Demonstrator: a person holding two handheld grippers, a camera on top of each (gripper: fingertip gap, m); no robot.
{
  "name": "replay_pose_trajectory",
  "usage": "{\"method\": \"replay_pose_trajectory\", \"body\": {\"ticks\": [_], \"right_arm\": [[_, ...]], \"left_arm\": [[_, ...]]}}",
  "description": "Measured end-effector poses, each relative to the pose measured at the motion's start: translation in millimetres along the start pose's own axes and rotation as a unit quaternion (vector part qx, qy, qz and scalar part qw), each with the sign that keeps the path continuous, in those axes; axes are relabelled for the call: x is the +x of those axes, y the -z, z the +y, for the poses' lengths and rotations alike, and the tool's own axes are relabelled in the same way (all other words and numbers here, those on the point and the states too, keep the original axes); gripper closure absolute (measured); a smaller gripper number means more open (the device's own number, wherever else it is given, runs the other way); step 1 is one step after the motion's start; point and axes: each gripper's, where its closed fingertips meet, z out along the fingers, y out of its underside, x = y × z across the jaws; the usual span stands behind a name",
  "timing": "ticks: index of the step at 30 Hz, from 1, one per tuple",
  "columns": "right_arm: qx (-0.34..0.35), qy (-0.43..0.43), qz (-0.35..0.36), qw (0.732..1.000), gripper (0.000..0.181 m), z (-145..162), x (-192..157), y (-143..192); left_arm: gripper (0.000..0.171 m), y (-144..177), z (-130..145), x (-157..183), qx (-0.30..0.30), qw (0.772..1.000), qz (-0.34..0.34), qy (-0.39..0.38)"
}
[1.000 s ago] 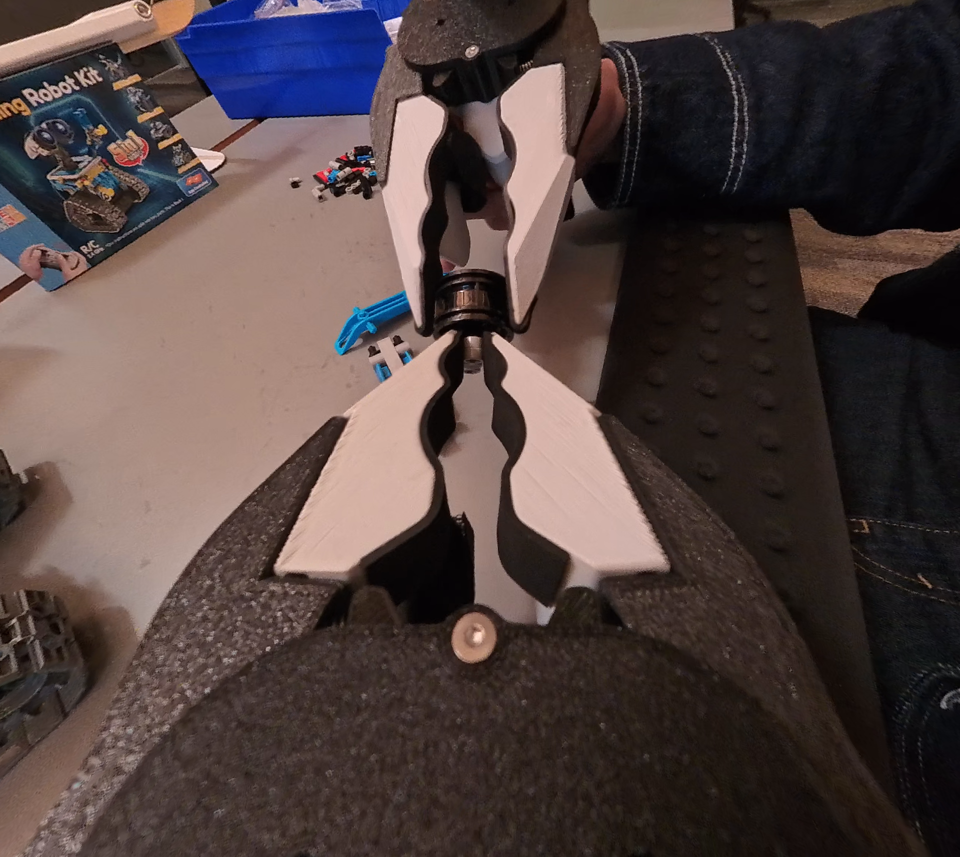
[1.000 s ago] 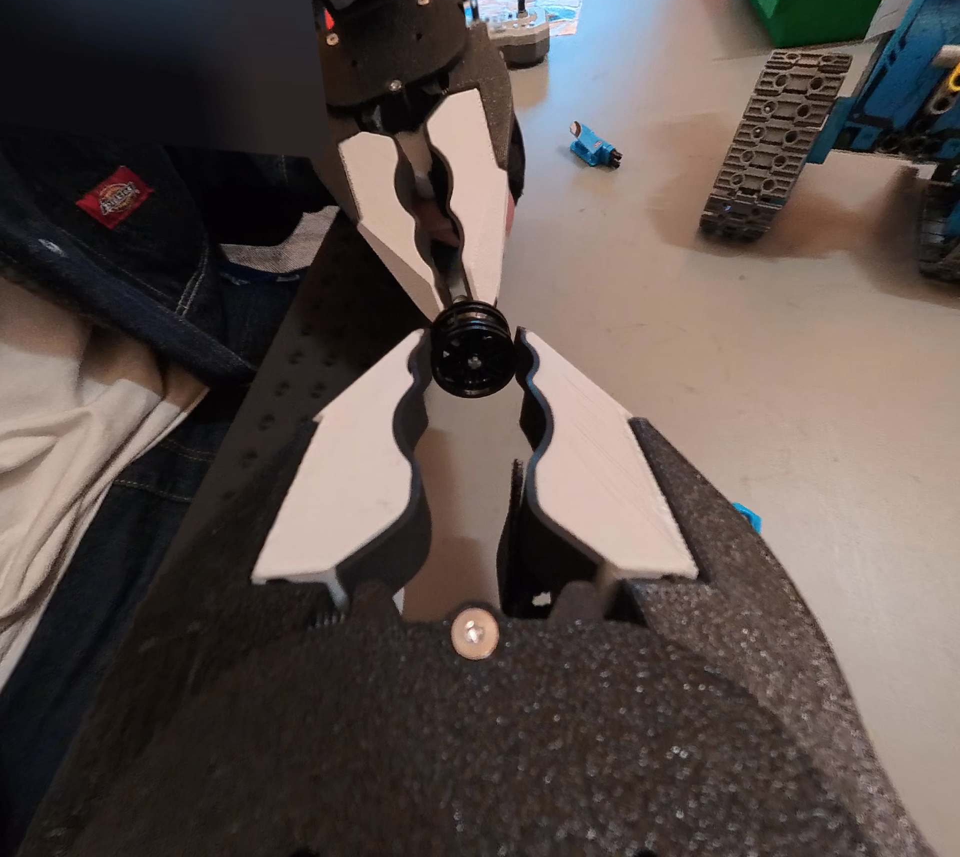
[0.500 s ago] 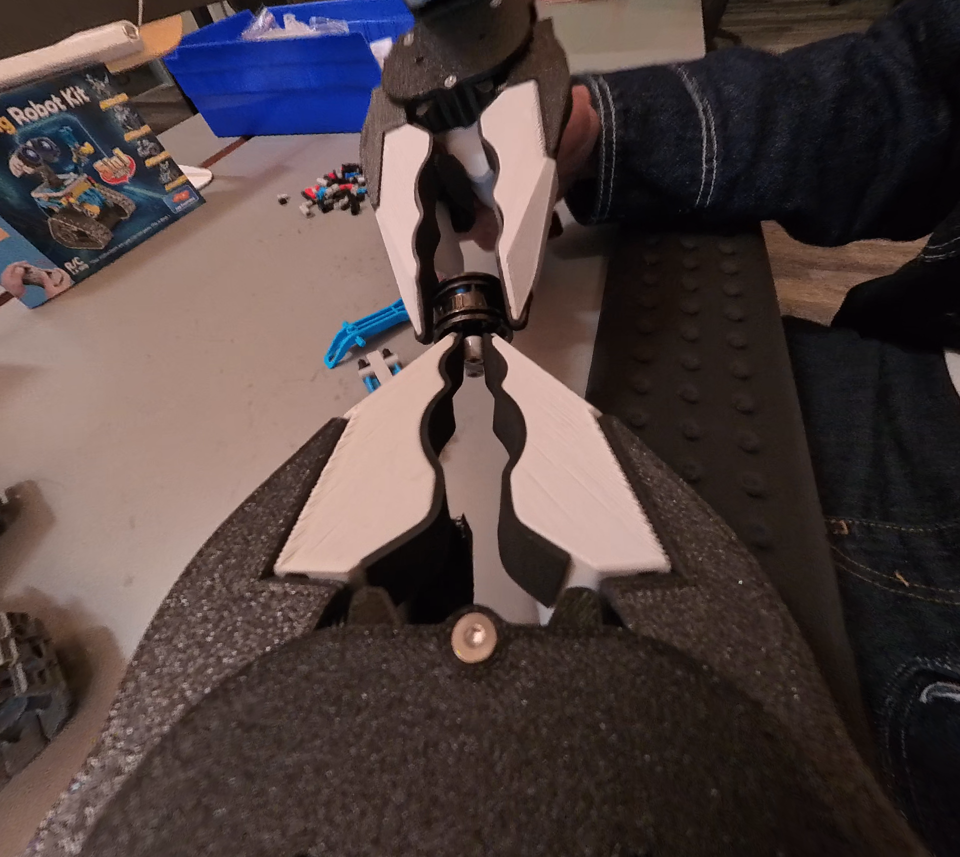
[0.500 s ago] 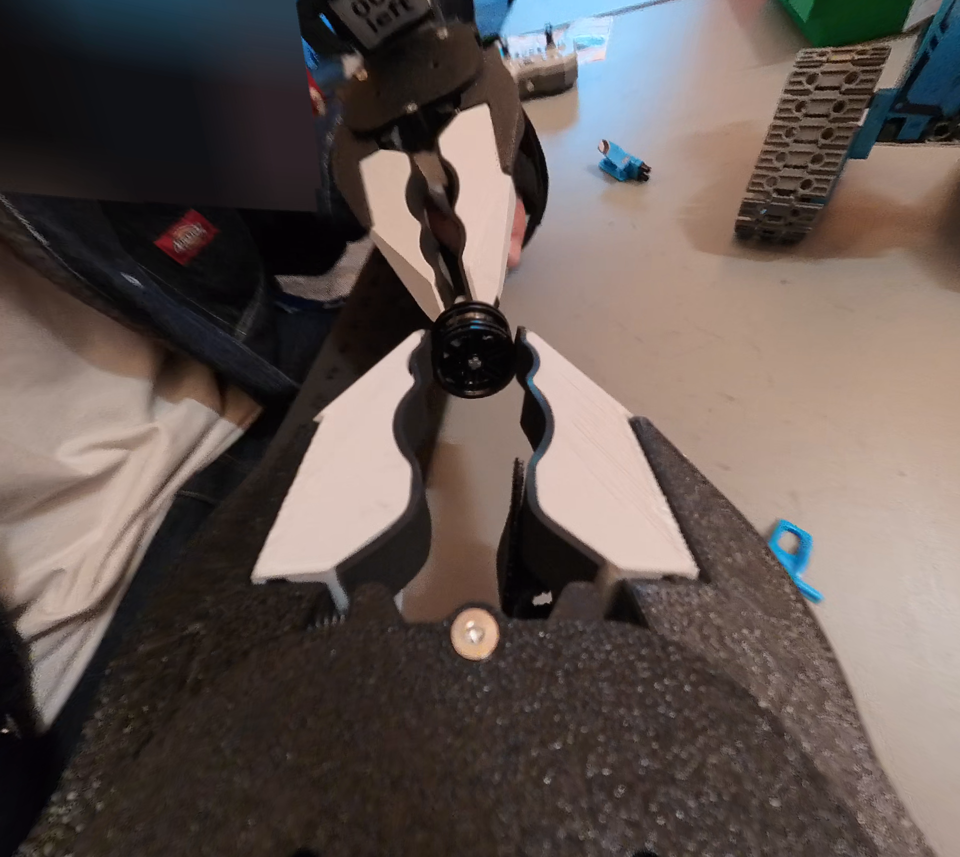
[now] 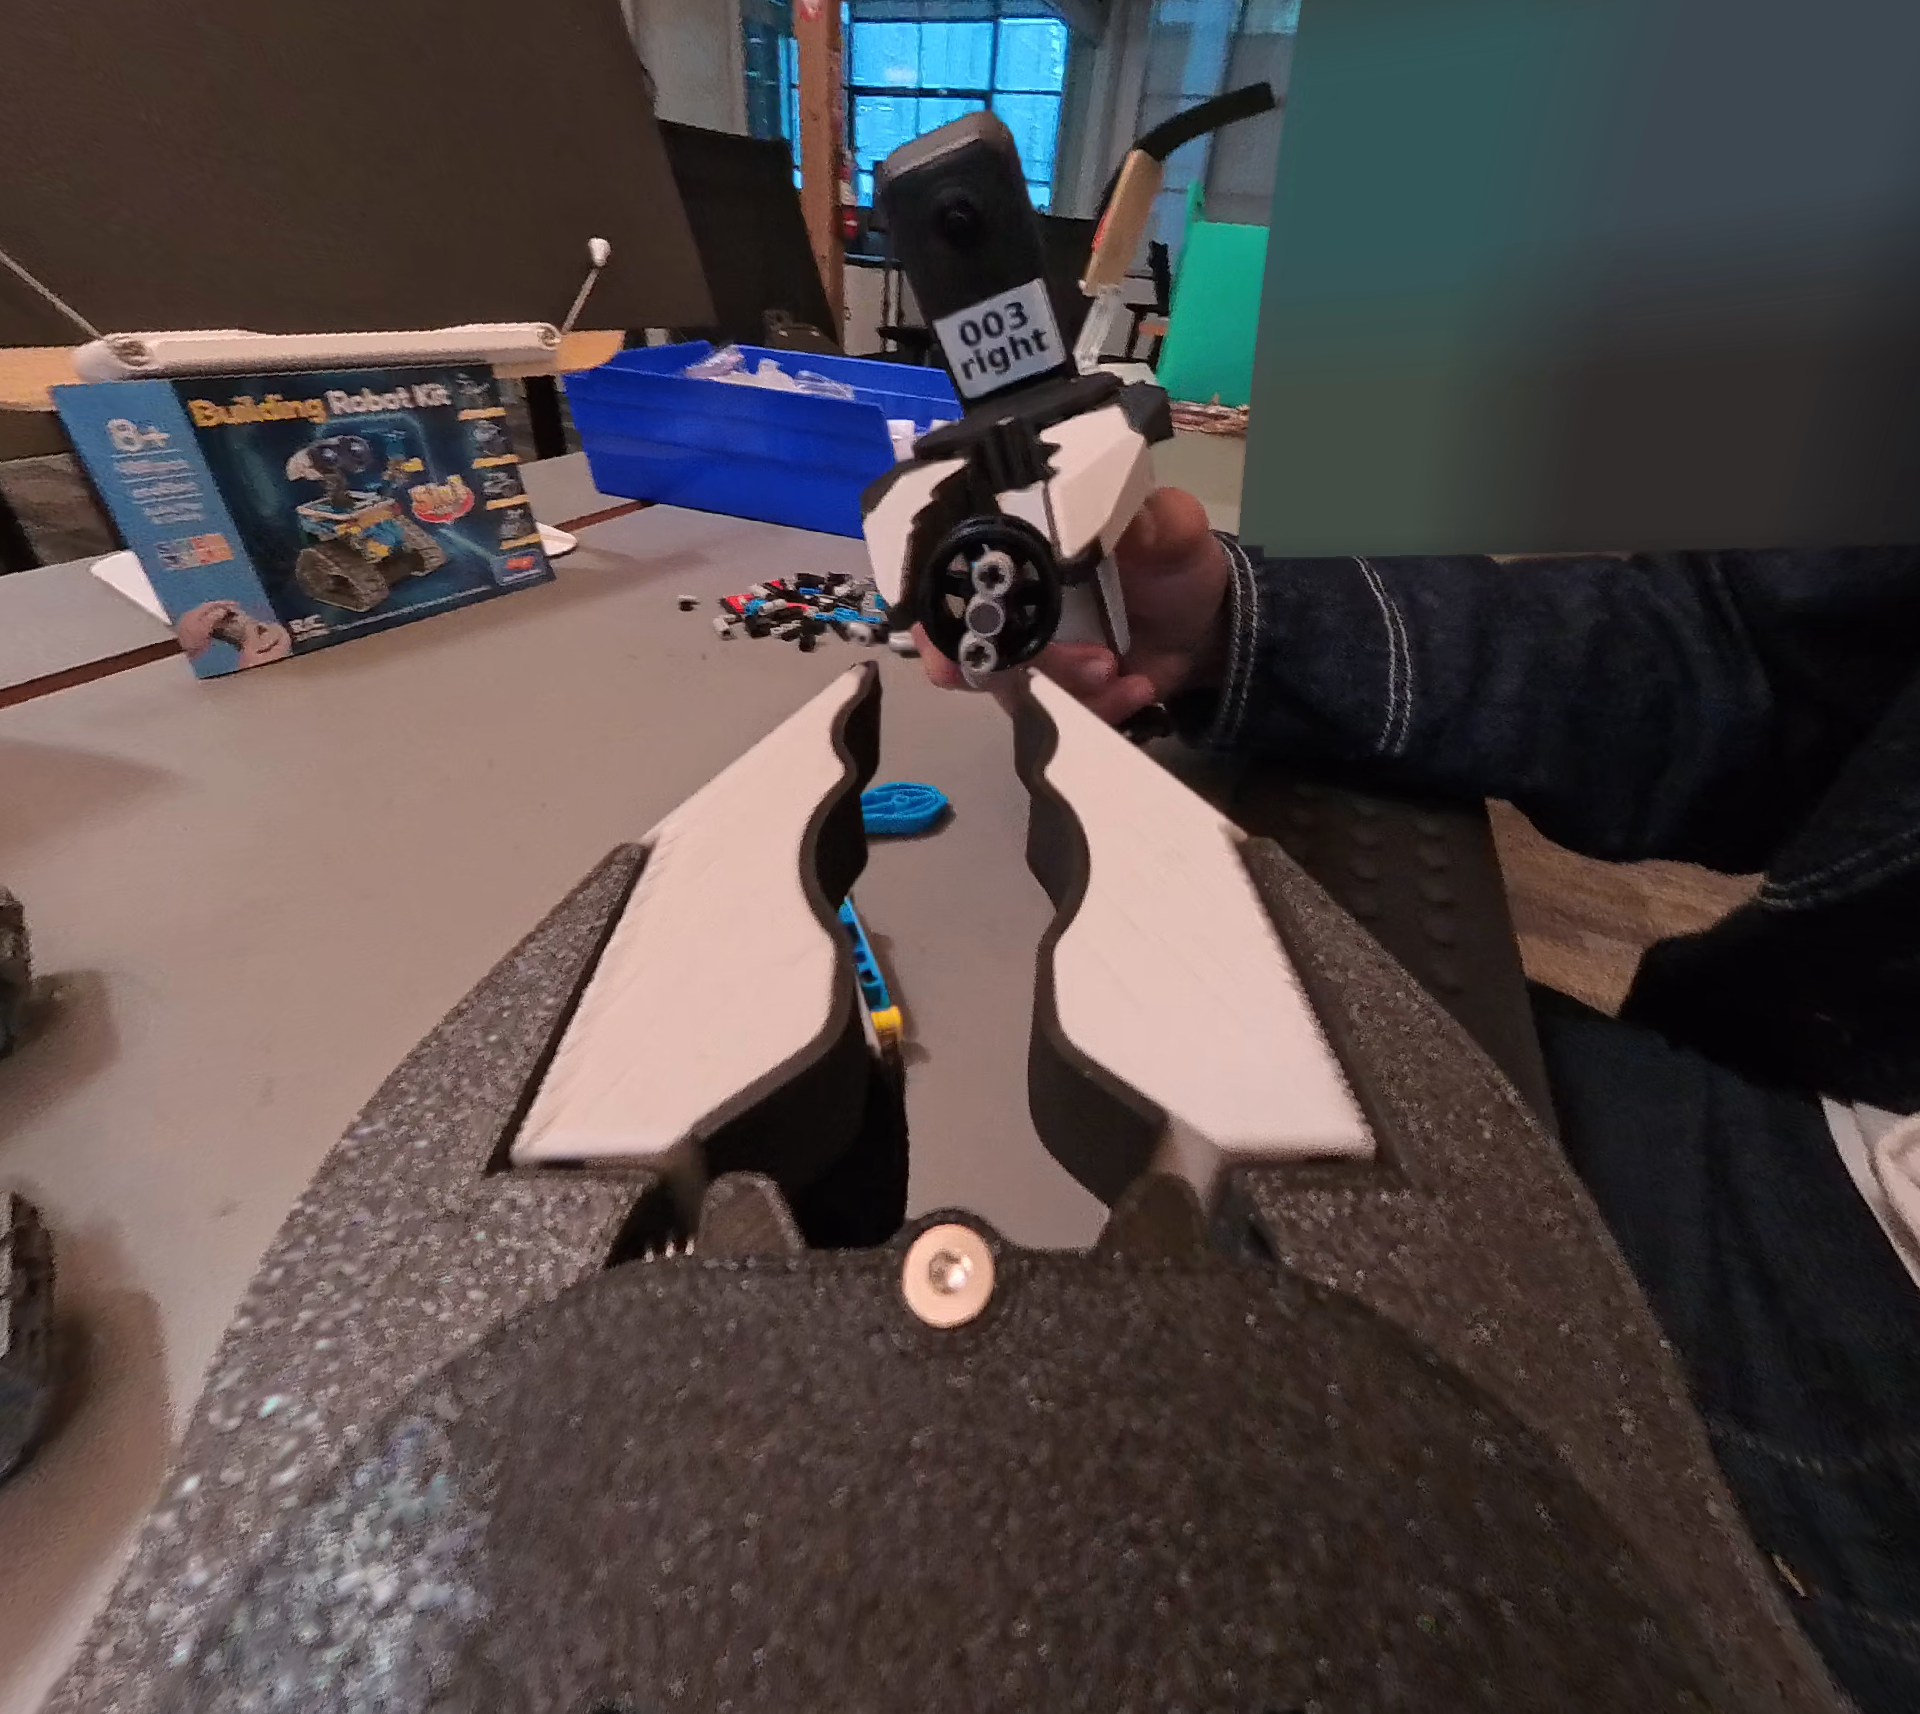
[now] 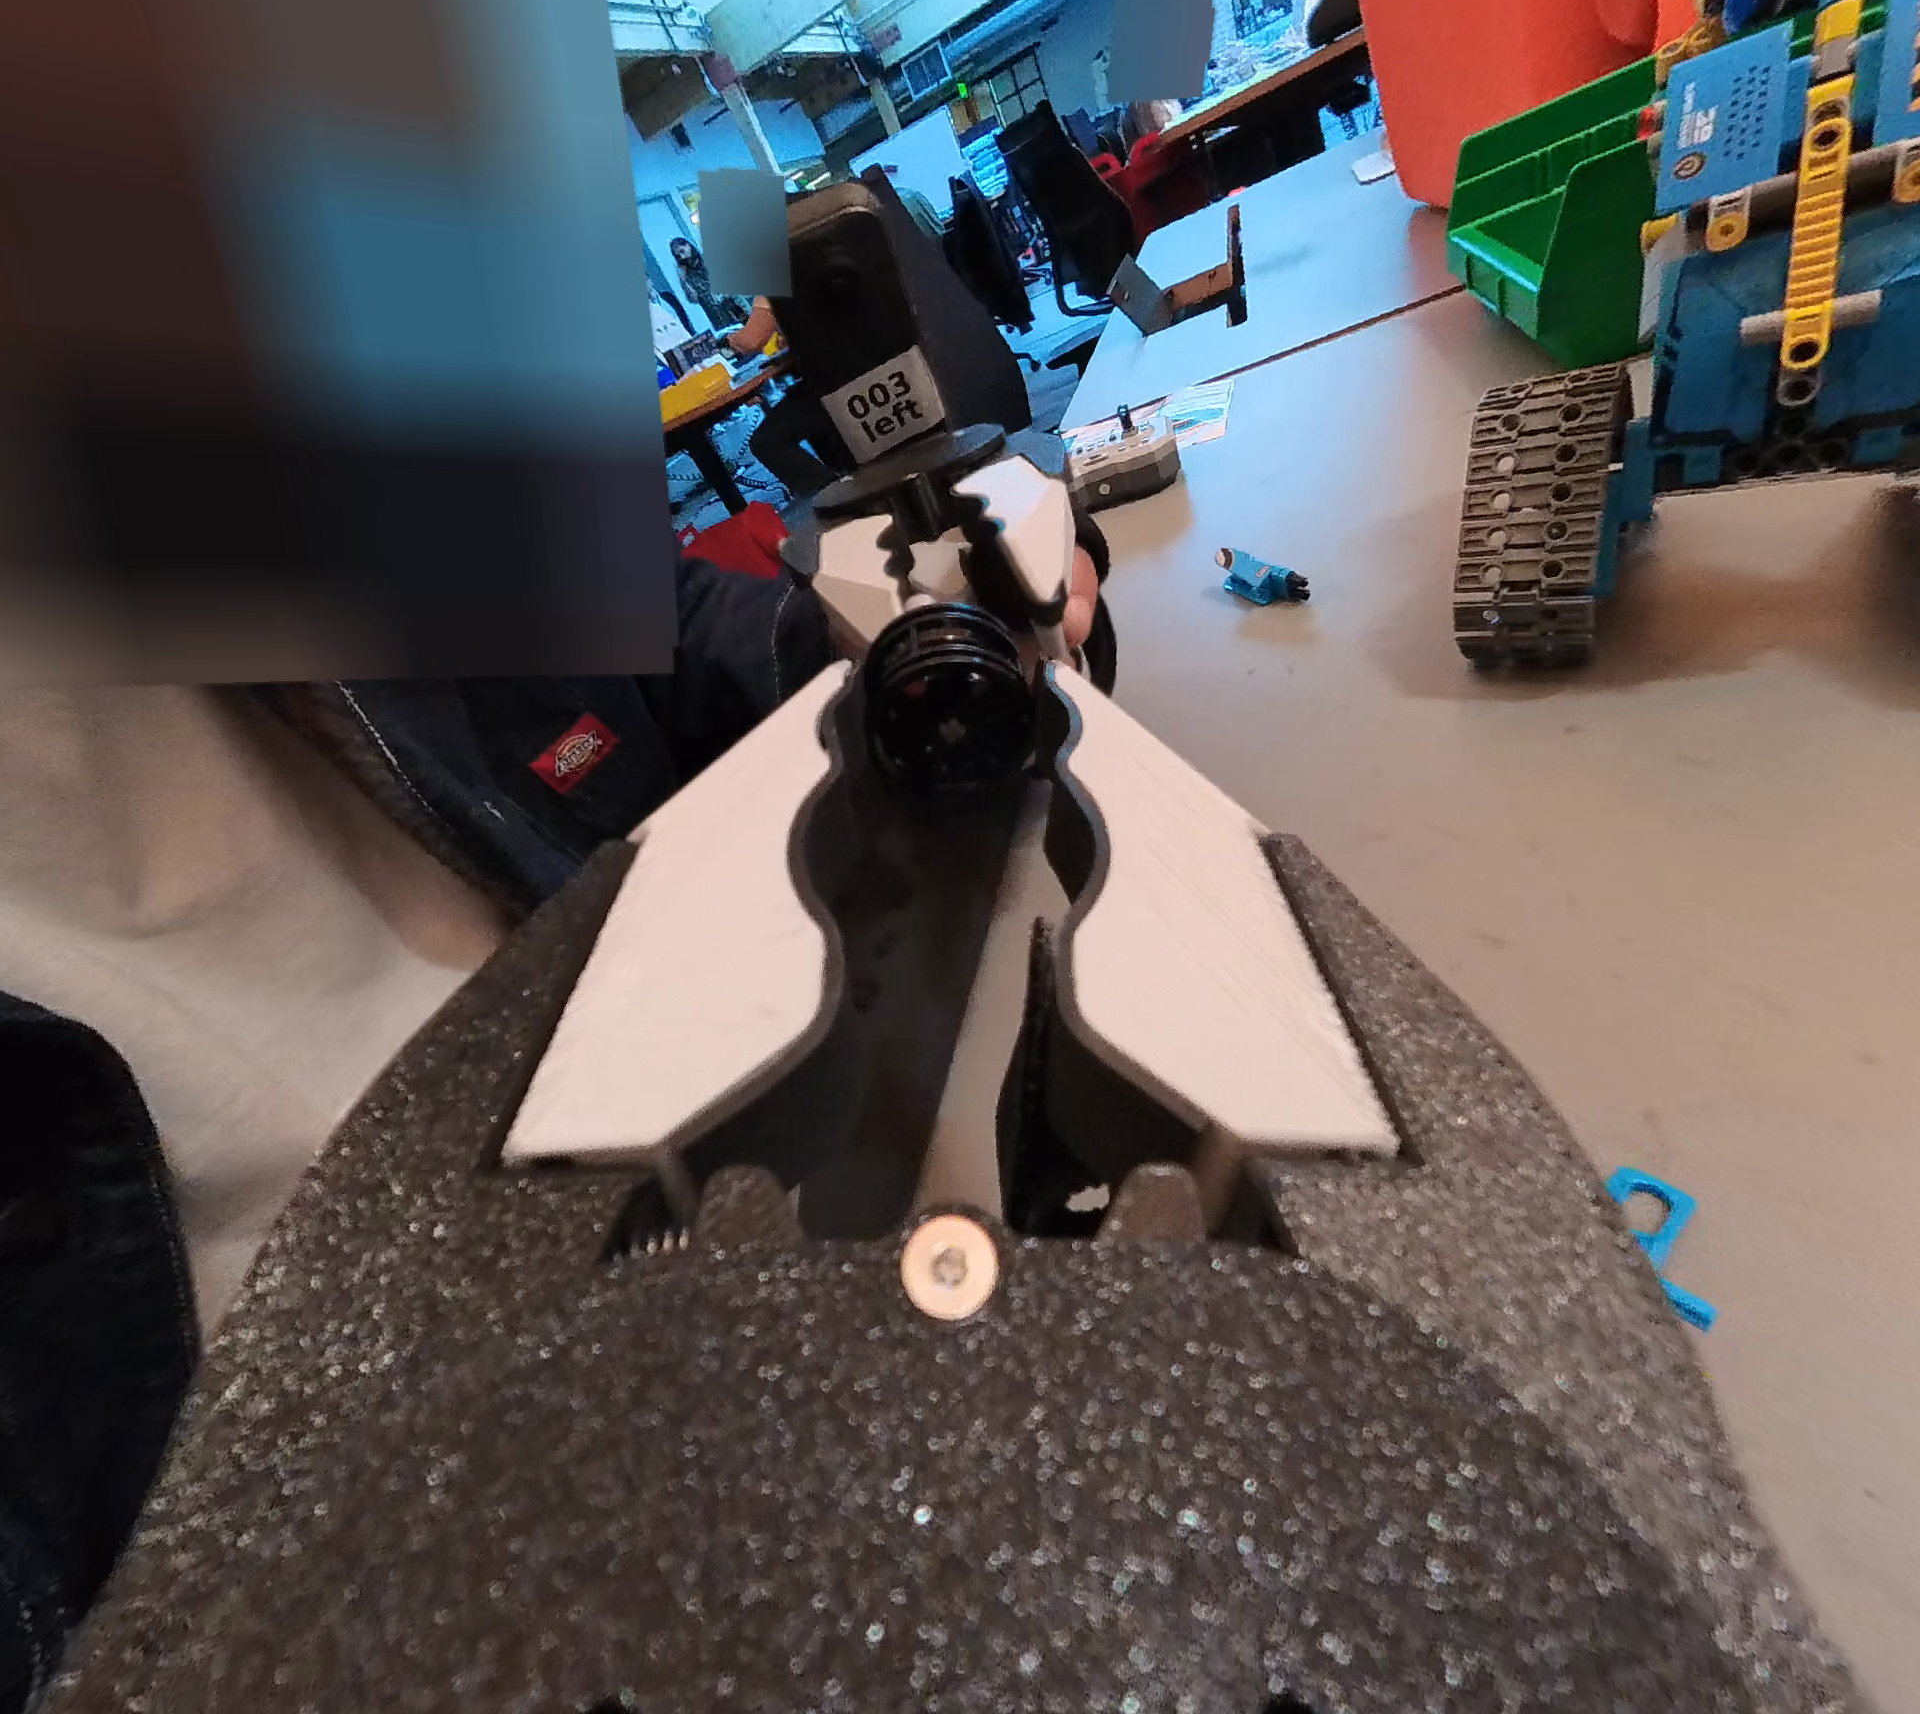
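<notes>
My right gripper (image 6: pixel 948 690) is shut on a black wheel (image 6: pixel 951 729), held above the grey table (image 6: pixel 1455 885) near its front edge. In the left wrist view the wheel (image 5: pixel 987 599) faces me with a small grey piece across its hub, between the right gripper's white fingers (image 5: pixel 1101 485). My left gripper (image 5: pixel 945 685) is open and empty, with its tips just below and short of the wheel. It also shows beyond the wheel in the right wrist view (image 6: pixel 940 568). A hand in a dark sleeve (image 5: pixel 1507 677) holds the right gripper.
A robot kit box (image 5: pixel 312 511), a blue bin (image 5: pixel 748 449) and a pile of small parts (image 5: pixel 800 604) lie at the back. A blue ring (image 5: pixel 904 807) and a blue beam (image 5: pixel 868 968) lie under my left fingers. A tracked blue model (image 6: pixel 1714 376) and a green bin (image 6: pixel 1548 251) stand right. Both grippers' tips are close together, under 4 cm apart. The tracked blue model (image 6: pixel 1714 376) is about equally far from each gripper, around 20 cm.
My left gripper has opened, let go of the piece at the wheel's hub and drawn back. Both grippers have tilted up from the table. The wheel stays in the right gripper.
</notes>
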Motion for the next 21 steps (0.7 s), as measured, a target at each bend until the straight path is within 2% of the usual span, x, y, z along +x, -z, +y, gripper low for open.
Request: {"method": "replay_pose_trajectory", "body": {"ticks": [5, 10, 21], "right_arm": [[-0.012, -0.006, 0.011, 1.0, 0.15, 6, 5, -5], [-0.015, -0.005, 0.021, 1.0, 0.151, 7, 8, -6], [-0.021, 0.001, 0.038, 0.999, 0.15, 10, 13, -10]], "left_arm": [[0.146, -5, -1, 2, -0.001, 0.999, -0.028, -0.027], [0.146, -10, 1, -4, -0.014, 0.994, -0.093, -0.063], [0.152, -14, 7, -9, -0.039, 0.986, -0.133, -0.09]]}}
